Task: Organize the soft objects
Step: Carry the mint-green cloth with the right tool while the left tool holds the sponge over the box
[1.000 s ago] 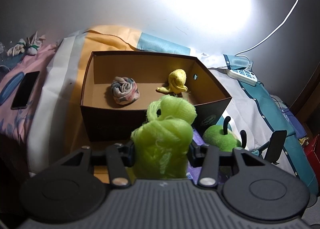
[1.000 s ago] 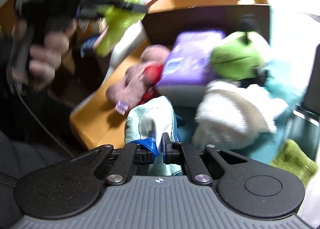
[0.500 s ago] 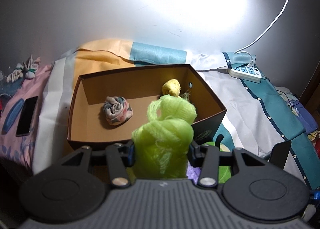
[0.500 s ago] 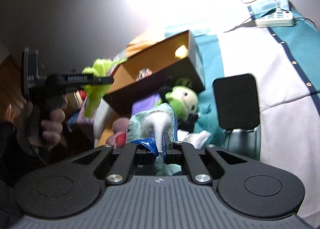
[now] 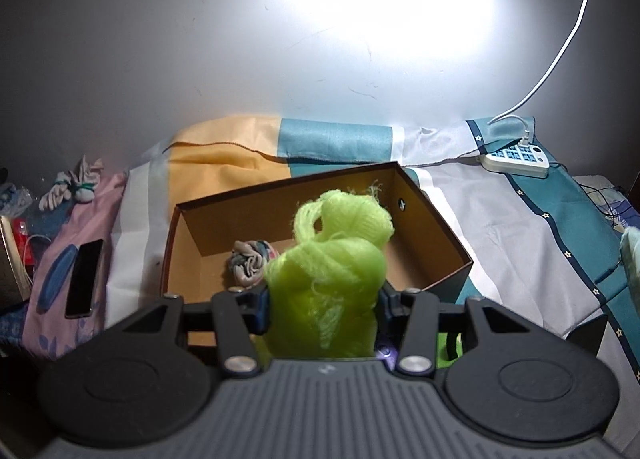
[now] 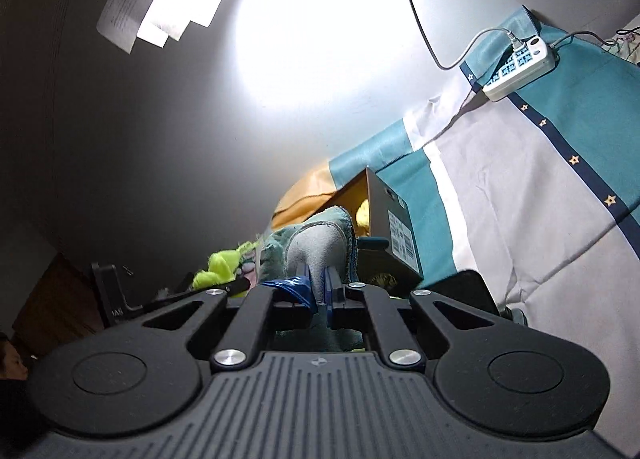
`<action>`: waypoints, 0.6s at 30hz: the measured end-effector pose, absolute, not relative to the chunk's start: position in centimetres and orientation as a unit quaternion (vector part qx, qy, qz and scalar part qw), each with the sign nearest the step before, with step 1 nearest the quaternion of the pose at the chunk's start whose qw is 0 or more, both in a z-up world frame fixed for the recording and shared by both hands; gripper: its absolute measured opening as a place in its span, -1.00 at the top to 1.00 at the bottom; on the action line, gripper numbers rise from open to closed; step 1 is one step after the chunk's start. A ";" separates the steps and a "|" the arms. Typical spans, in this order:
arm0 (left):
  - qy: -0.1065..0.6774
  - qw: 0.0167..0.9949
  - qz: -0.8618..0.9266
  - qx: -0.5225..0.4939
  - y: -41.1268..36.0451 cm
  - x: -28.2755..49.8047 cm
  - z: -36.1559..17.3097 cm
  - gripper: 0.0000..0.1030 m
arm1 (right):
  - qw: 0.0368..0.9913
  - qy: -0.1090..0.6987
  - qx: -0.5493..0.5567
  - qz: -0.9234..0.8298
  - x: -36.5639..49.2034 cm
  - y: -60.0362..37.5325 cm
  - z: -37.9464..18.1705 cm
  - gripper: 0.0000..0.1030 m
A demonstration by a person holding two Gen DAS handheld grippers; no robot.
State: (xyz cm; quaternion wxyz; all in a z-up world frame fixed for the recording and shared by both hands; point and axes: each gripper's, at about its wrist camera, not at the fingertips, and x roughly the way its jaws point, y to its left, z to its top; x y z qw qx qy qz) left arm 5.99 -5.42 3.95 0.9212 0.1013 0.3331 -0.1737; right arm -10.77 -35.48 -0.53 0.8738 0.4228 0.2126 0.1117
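**Both loads lifted toward the box**

On the left, our left gripper (image 5: 324,307) pinches the green mesh ball (image 5: 332,267) between its fingers; it has risen and now hangs over the box (image 5: 448,255), which sits on the bed and holds a rolled cloth (image 5: 250,265). Rightward, our right gripper (image 6: 318,291), fingers pressed onto the teal towel (image 6: 320,243), has swung up from the pile. Both look ready to drop in.

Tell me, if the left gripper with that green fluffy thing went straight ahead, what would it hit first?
Probably the box: the left gripper, shut on the green bundle, points down into its open top, towards the floor near the rolled cloth. Depth is unclear.
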 end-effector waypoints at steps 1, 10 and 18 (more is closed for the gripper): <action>0.330 0.922 -0.171 0.103 -5.5 6.2 4.2 0.08 | 0.873 0.207 0.427 0.115 -10.4 -35.8 -0.3 1.00; 0.307 0.933 -0.142 0.126 -5.8 9.0 6.3 0.07 | 0.879 0.168 0.425 0.138 -5.7 -37.6 3.9 1.00; 0.306 0.937 -0.103 0.133 -4.9 12.0 6.2 0.07 | 0.884 0.171 0.400 0.170 1.8 -36.5 7.1 1.00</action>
